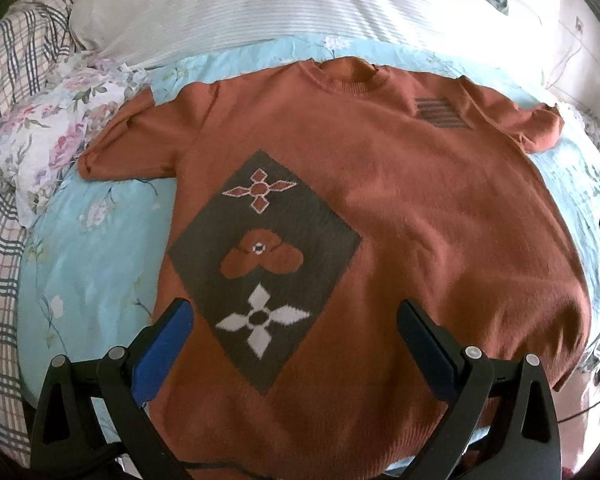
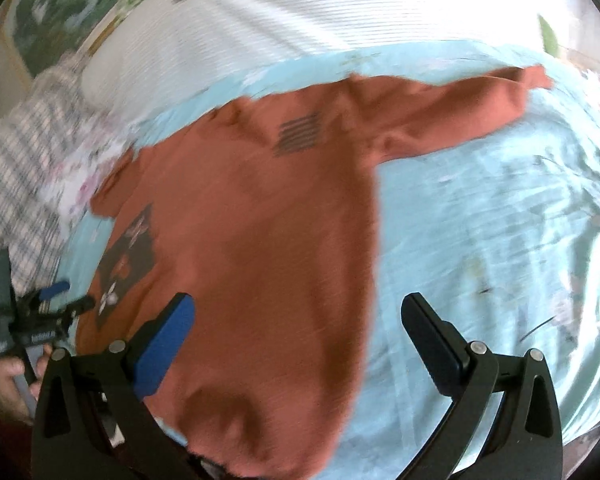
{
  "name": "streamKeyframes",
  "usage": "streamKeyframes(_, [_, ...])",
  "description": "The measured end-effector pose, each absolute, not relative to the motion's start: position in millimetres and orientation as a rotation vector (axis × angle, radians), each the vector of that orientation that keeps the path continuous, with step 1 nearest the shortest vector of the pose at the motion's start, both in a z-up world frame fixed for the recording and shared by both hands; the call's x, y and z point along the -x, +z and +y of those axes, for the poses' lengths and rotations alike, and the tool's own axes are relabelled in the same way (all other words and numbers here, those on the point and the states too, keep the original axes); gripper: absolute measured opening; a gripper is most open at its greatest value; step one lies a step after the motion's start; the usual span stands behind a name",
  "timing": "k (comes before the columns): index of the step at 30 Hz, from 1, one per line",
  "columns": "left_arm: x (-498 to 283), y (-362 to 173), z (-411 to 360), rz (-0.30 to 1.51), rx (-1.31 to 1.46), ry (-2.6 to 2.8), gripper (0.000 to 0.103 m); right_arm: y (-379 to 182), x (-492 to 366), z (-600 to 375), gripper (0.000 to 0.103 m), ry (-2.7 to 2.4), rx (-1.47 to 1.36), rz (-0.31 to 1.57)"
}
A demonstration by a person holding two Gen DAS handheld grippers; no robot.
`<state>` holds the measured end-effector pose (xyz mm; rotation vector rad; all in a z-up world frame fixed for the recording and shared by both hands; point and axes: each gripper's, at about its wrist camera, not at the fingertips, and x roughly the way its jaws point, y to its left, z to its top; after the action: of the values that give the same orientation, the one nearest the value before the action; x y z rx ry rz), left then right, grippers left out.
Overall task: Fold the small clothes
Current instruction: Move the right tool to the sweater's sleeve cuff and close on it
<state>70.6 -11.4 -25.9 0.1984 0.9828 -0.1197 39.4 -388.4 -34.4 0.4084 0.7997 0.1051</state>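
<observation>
A rust-orange knitted sweater lies spread flat, front up, on a light blue floral sheet. It carries a brown diamond panel with flower shapes and a small striped patch near the collar. Both short sleeves stick out sideways. My left gripper hovers open above the hem, nothing between its fingers. In the blurred right wrist view the sweater fills the centre, and my right gripper is open over its right hem edge. The left gripper, held by a hand, shows at far left.
A white ribbed pillow lies beyond the collar. A crumpled floral cloth and a plaid blanket sit to the left. Bare blue sheet stretches right of the sweater.
</observation>
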Motion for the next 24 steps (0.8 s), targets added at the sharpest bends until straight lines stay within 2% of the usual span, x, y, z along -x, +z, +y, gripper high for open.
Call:
streamKeyframes(6, [-92,-31,-18,0.983,-0.217,-0.109,0.102,-30,-69,-478,0.091,-0.032,-0.5,0.749])
streamKeyframes(11, [-111,-36,-20,1.016,-0.204,-0.102,0.102,-22,-103,-559,0.075,-0.133,-0.598,0.685])
streamKeyframes(13, [-117,-39,-22,1.026,-0.197,-0.103,0.102,-17,-125,-591,0.064,-0.187,-0.604,0.667])
streamKeyframes(15, [-123,-43,-27,1.03,-0.176,-0.118,0.102,-14,-144,-623,0.06,-0.22,-0.628,0.647])
streamKeyframes(24, [-149,-69,-49,1.093,-0.189,-0.13,0.102,-32,-237,-726,0.058,-0.349,-0.711,0.636])
